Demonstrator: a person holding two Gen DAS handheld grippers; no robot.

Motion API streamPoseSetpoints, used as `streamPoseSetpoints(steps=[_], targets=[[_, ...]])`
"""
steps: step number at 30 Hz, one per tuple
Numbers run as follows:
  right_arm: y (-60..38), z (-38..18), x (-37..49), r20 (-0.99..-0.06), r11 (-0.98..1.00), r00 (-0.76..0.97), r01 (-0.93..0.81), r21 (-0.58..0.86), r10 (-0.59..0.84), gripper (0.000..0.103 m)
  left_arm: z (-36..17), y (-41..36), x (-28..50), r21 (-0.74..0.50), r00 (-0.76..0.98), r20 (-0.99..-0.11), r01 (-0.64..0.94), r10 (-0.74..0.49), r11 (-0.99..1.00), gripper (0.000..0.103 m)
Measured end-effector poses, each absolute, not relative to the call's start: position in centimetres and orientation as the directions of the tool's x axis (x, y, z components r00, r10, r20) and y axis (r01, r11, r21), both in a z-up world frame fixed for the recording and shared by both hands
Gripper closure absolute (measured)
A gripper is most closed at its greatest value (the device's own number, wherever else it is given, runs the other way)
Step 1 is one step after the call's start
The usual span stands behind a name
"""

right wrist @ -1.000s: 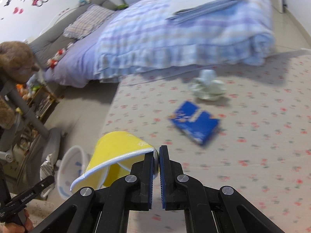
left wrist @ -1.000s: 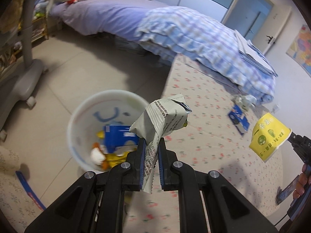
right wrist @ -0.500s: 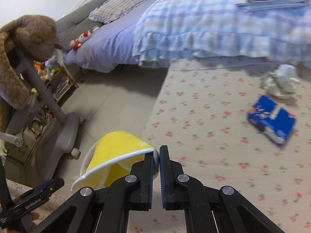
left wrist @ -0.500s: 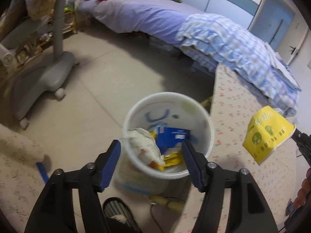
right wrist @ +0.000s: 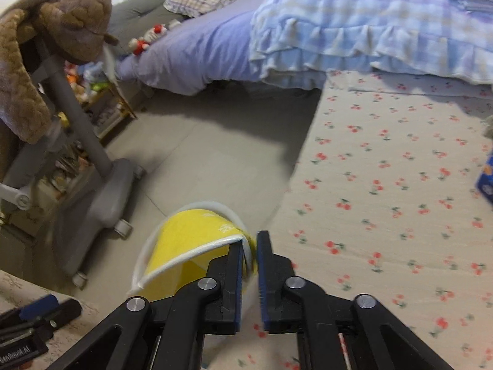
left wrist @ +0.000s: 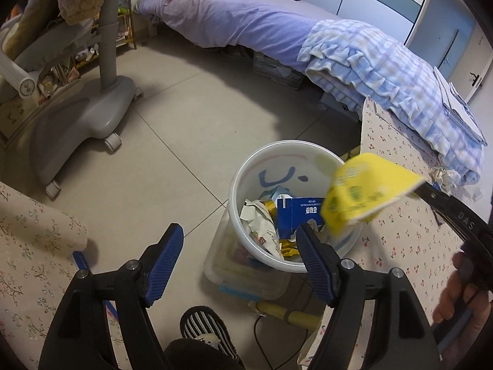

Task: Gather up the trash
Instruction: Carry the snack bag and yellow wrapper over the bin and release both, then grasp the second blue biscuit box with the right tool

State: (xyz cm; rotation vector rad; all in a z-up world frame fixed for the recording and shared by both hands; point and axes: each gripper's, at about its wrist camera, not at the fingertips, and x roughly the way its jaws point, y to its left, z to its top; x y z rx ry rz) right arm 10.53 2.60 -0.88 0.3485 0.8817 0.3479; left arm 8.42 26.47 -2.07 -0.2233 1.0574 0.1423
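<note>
A white trash bin (left wrist: 246,182) stands on the floor beside the cherry-print table, with wrappers and a blue carton (left wrist: 295,212) inside. My left gripper (left wrist: 240,256) is open and empty just in front of the bin. My right gripper (right wrist: 249,254) has its jaws slightly parted with the rim of a squashed yellow paper cup (right wrist: 188,246) between them; in the left wrist view the cup (left wrist: 366,191) hangs over the bin's right rim. The bin's rim (right wrist: 215,205) peeks out behind the cup. A crumpled tissue (left wrist: 443,175) lies on the table.
The cherry-print table (right wrist: 385,200) fills the right side, with a blue box (right wrist: 485,178) at its edge. A grey wheeled chair base (left wrist: 83,117) stands left on the tiled floor. A bed (left wrist: 308,34) lies behind. A slipper (left wrist: 203,326) and a clear box (left wrist: 246,274) sit under the bin.
My left gripper let go of the grey wrapper, which now lies in the bin, and stays open. My right gripper carried the yellow cup over the bin and its jaws have parted slightly.
</note>
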Motion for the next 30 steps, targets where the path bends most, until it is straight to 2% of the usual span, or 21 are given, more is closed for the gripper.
streamPoseSetpoints(steps=[1,2,3,12,22,30], targets=[[2.6,-1.2,10.7,-0.679,0.873,0.572,-0.154,0.463,0.461,0.061,-2.1,26.4,8.4,-0.112,0.484,-0.875,-0.221,0.009,0.969,0.025],[2.5,-1.3,10.8,-0.681,0.866,0.564,-0.139,0.48,0.467,0.039,-2.1,26.4,8.4,-0.111,0.482,-0.876,-0.219,0.009,0.969,0.024],[2.3,-1.3,10.7,-0.672,0.86,0.571,-0.128,0.494,0.471,0.034,-2.1,26.3,8.4,-0.108,0.479,-0.877,-0.219,0.01,0.97,0.024],[-0.3,0.5,9.6,-0.668,0.88,0.608,-0.112,0.461,0.428,0.032,-2.2,25.7,8.4,-0.114,0.47,-0.883,-0.203,-0.005,0.973,0.019],[-7.6,1.1,8.8,-0.71,0.927,0.648,0.016,0.374,0.275,0.024,-1.8,23.2,8.6,-0.118,0.473,-0.881,-0.156,-0.031,0.981,0.007],[-14.7,0.8,9.1,-0.742,0.953,0.656,0.114,0.279,0.139,0.022,-1.0,18.9,10.5,-0.104,0.468,-0.882,-0.102,-0.045,0.989,0.007]])
